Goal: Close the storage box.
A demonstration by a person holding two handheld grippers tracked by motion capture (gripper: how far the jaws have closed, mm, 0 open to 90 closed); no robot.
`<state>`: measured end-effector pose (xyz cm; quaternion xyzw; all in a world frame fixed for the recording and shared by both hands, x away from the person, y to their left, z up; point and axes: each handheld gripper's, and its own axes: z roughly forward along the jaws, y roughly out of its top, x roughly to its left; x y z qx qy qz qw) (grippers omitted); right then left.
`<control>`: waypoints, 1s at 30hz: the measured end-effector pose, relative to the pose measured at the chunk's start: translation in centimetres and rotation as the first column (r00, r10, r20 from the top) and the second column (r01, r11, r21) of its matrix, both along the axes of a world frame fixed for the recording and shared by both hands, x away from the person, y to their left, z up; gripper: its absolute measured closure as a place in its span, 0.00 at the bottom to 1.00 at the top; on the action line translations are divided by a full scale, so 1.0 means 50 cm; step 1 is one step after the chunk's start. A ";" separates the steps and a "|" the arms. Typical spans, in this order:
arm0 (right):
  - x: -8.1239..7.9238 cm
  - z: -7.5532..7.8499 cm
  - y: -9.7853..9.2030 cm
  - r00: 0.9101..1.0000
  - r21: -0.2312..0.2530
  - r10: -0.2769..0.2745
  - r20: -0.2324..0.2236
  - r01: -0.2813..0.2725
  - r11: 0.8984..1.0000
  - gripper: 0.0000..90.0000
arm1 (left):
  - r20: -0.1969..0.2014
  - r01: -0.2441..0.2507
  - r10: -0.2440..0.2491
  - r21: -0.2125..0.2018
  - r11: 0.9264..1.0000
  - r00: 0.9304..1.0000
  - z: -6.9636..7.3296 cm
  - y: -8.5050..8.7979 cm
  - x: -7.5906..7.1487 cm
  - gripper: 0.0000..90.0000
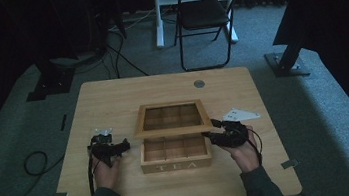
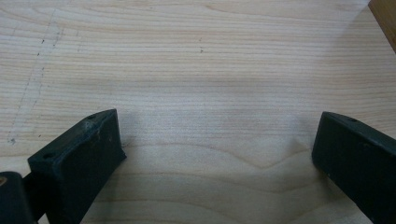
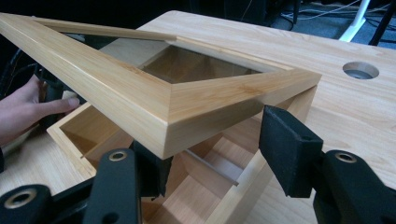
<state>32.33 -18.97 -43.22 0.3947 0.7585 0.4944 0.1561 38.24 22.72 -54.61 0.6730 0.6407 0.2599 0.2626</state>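
Right gripper view: right claw (image 3: 210, 154) spread, straddling lid (image 3: 154, 100) corner, lid hanging half-raised over box (image 1: 175, 153) at tabletop (image 1: 112, 95) centre. Left claw (image 2: 215, 149) spread, hovering empty. Likely lid-swinging step; next needing pinch.

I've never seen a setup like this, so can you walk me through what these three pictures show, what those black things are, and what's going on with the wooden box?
A person sits at a wooden table, holding a hand-operated two-jaw gripper in each hand. The high view looks down from above. Each of the other two pictures comes from a camera riding on one gripper, looking along its black jaws.

On the table stands a wooden tea box with empty compartments and a glass-paned lid, now partly raised.

The left gripper hangs open over bare tabletop beside the box. The right gripper has its jaws on either side of the lid's front corner, apparently lifting it; how firmly it grips isn't clear.
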 end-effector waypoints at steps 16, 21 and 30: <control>-0.015 -0.034 -0.001 1.000 -0.013 0.020 -0.021 -0.021 1.000 0.51 | -0.001 0.001 -0.001 0.001 1.000 1.000 0.000 0.000 0.000 0.02; -0.019 -0.042 -0.001 0.999 -0.024 0.026 -0.030 -0.027 0.999 0.51 | -0.001 0.001 -0.001 0.001 1.000 1.000 0.000 0.000 0.000 0.02; -0.031 -0.048 0.001 0.996 -0.027 0.086 -0.010 -0.086 0.996 0.49 | -0.002 0.001 -0.001 0.001 1.000 1.000 0.000 0.000 0.000 0.02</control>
